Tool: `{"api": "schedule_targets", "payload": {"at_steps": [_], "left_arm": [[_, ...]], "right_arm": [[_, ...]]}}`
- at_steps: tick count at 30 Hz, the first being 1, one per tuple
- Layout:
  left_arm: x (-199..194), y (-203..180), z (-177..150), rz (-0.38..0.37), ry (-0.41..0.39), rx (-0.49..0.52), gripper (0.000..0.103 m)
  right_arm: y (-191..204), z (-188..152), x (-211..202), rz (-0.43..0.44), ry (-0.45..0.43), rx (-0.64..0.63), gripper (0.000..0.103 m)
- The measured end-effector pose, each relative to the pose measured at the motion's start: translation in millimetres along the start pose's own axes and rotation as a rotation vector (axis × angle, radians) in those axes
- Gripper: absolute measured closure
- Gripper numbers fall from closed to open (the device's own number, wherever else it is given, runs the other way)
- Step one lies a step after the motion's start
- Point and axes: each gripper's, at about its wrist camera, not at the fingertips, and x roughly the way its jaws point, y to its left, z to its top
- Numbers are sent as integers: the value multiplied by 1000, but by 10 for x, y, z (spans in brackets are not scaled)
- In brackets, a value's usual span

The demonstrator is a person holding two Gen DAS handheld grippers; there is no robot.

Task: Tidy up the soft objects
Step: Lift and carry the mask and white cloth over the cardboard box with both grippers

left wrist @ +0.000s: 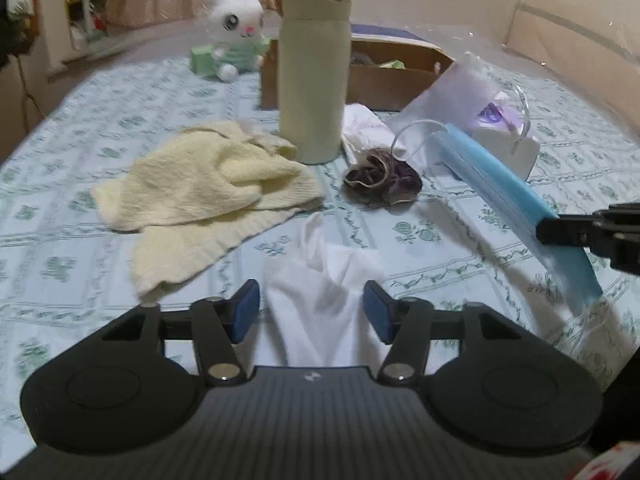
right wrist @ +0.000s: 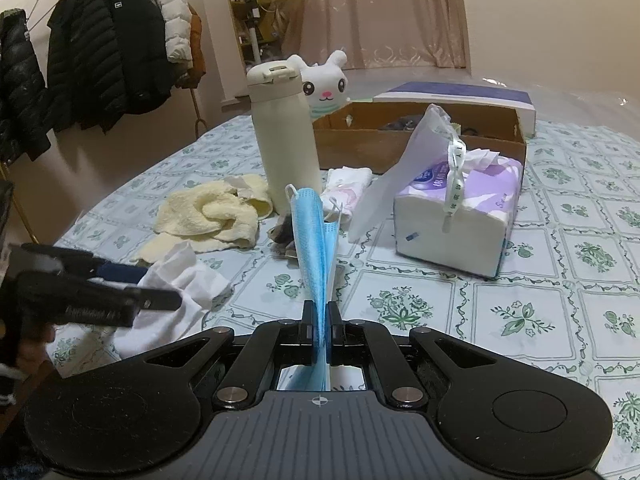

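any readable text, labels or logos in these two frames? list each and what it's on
No text reads cleanly.
Tissue pack: purple wrapper print, blurred; unreadable.
Ribbon handle on that pack: small repeated characters, too small.
Left gripper: embossed lettering on its side, too blurred.
Black jacket: small white chest patch, too small.
Right gripper: only a crosshair mark on its body.
Bottle: no visible text.

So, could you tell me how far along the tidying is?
Early. The cardboard box already holds a few items. The right gripper grips the blue mask; the left gripper stands open around the white cloth. The yellow towel and dark scrunchie remain out.
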Motion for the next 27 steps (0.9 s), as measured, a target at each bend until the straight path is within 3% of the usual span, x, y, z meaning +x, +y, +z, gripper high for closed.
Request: {"api": "schedule_targets", "payload": {"at_steps": [1, 2, 5, 9, 12, 15, 18, 21, 24, 27], "left_arm": [[73, 1, 20, -10, 24, -4, 78], [122, 2, 36, -17, 36, -11, 90], [90, -3, 148, -1, -2, -7, 92], [-243, -37, 326, 71, -150, 51, 92], [-455, -123, 300, 69, -185, 90, 92], [-530, -252, 73, 37, -157, 114, 92], [-464, -360, -225, -1, -65, 114, 92], [-309, -426, -465, 8, 34, 123, 90], [-331, -439, -506, 21, 22, 133, 87], [-323, -432, -478, 36, 36, 138, 73]], "right_arm": [[-3, 0, -2, -1, 0, 2, 99], [-7, 0, -4, -2, 0, 4, 99], [-15, 17, -26, -6, -4, 4, 99], [-37, 47, -60, -11, -21, 3, 99], [-54, 59, -67, -13, -26, 12, 99], [-46, 55, -64, -3, -23, 13, 99], [-9, 41, -60, 13, -16, 2, 99], [27, 10, -45, 24, -6, -7, 99], [40, -14, -39, 27, 3, -4, 99], [38, -26, -56, 27, 3, -4, 99]]}}
